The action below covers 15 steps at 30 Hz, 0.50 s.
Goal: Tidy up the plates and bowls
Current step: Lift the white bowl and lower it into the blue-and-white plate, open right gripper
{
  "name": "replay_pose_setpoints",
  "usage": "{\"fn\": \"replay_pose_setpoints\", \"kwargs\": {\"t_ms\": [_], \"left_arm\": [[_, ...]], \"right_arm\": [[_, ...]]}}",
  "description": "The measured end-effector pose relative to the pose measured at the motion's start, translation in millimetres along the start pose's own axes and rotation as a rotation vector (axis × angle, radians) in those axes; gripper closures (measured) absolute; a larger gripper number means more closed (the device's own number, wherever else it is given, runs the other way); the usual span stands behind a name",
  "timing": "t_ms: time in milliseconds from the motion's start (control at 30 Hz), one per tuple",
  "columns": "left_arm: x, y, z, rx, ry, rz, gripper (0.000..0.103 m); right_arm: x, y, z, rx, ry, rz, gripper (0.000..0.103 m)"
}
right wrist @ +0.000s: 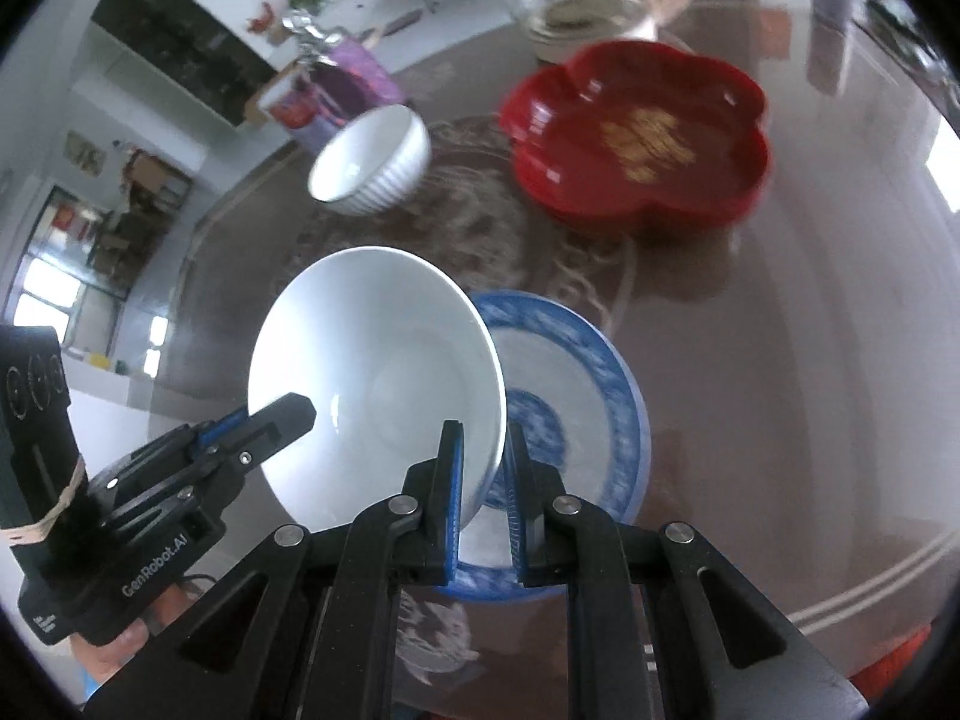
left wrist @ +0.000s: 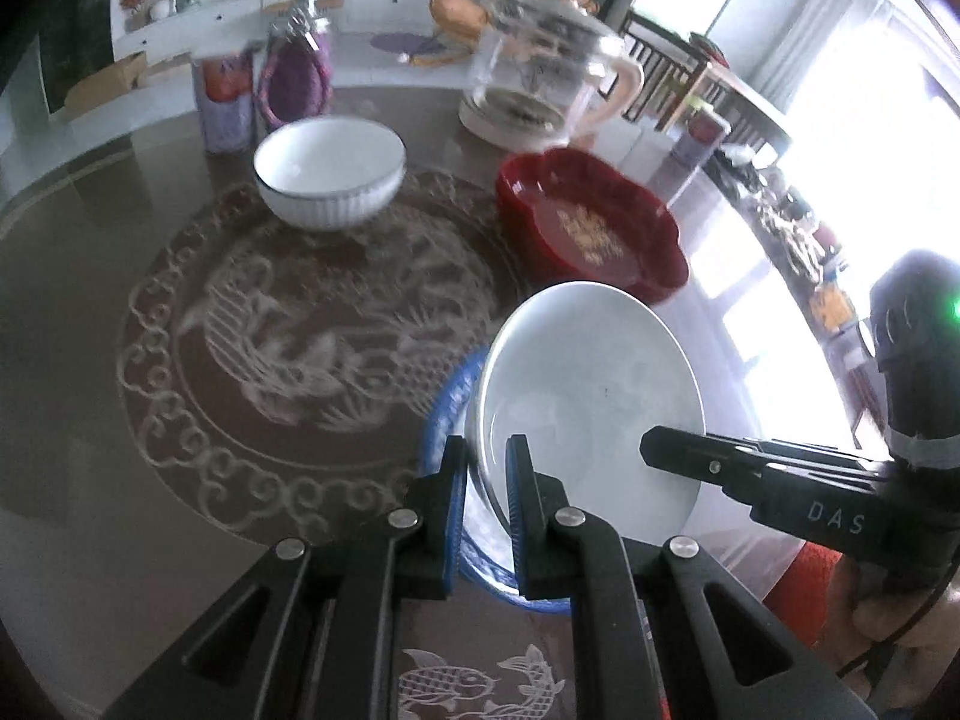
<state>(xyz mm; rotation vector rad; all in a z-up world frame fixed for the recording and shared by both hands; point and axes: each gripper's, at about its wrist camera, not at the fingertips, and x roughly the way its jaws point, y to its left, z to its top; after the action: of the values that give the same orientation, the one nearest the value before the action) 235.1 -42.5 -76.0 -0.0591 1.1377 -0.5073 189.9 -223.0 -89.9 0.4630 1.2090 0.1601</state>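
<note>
A plain white shallow bowl (left wrist: 594,384) hangs tilted just above a blue-patterned plate (left wrist: 447,414) on the brown glass table. My left gripper (left wrist: 487,450) is shut on the bowl's near left rim. My right gripper (left wrist: 651,447) comes in from the right and pinches the opposite rim. In the right wrist view the right gripper (right wrist: 483,438) clamps the white bowl (right wrist: 372,360) at its right edge, over the blue plate (right wrist: 600,396). The left gripper (right wrist: 294,411) holds the far side there.
A white ribbed bowl (left wrist: 329,180) stands further back on the table (left wrist: 90,300). To its right lies a red flower-shaped dish (left wrist: 594,222). Behind them are a glass kettle (left wrist: 540,78), a purple basket (left wrist: 297,78) and a can (left wrist: 223,102).
</note>
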Motion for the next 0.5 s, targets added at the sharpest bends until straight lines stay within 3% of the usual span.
{"fn": "replay_pose_setpoints", "kwargs": {"t_ms": [500], "left_arm": [[40,-6,-18,-0.006,0.088,0.008,0.091]], "right_arm": [[15,-27,-10,0.025,0.024,-0.020,0.089]]}}
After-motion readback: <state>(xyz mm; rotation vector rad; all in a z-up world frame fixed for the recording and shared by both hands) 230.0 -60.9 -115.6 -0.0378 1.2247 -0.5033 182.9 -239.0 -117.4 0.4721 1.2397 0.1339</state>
